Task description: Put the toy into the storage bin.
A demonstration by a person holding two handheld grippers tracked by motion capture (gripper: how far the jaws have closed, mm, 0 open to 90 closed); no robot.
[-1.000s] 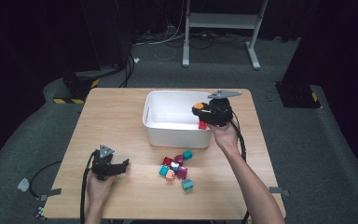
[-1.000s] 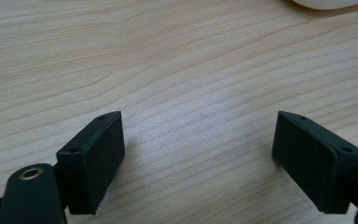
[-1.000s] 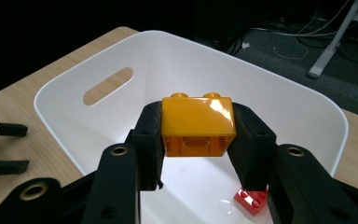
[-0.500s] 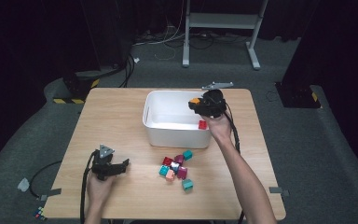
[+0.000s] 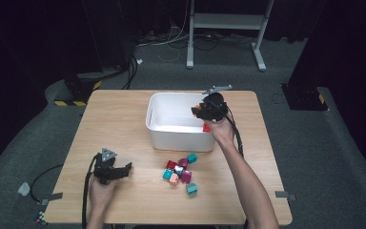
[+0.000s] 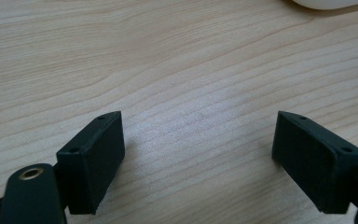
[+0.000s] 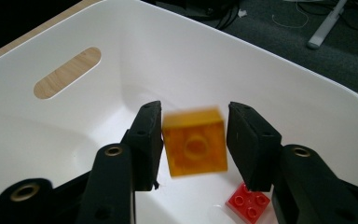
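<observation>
translucent orange studded brick [image 7: 195, 142], motion-blurred, loose between just-parting right claw [image 7: 195, 140] pads

- Bin [image 7: 270, 65] — plain white.
- Brick [image 7: 195, 142] — translucent orange.
- Second brick [image 7: 248, 204] — red.
- Loose bricks [image 5: 181, 171] — teal, magenta, red, pink.
- Bench [image 6: 177, 60] — pale wood grain.

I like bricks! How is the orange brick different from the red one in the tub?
The orange brick is between the right gripper's just-opening jaws, above the white tub's floor; the red brick lies on that floor. The orange brick looks blurred; the red one looks sharp. Both are studded toy bricks.
</observation>
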